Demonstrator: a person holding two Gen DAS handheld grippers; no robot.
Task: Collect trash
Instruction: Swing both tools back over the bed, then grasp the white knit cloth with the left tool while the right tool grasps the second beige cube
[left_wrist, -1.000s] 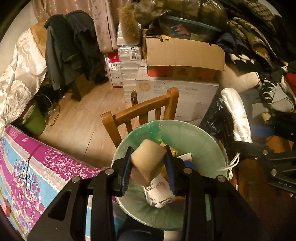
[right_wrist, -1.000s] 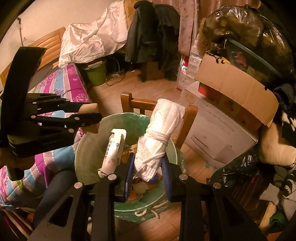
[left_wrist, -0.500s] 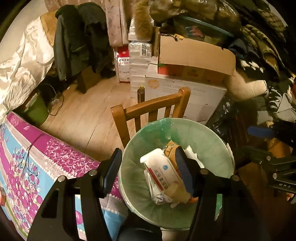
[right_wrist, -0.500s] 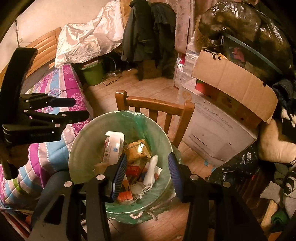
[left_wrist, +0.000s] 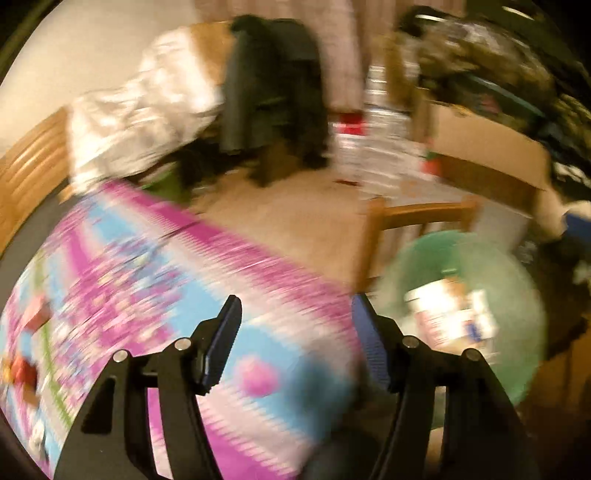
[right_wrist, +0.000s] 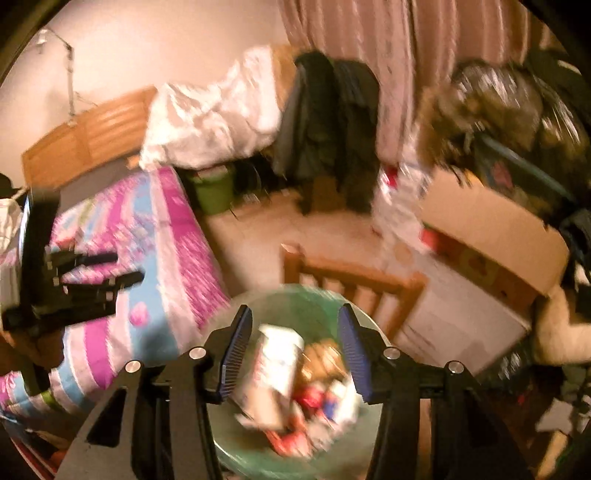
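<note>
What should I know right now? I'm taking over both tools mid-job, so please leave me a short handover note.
Left tool: open, empty, over the pink-and-blue bedspread, with the bin to its right.
Right tool: open, empty, above the green-lined trash bin.
Trash: a white carton and mixed wrappers lie inside the bin, which sits in front of the wooden chair.
Done: both tools carry nothing; trash is in the bin.
Left: both views are motion-blurred, so look over the bedspread and floor for more trash.
</note>
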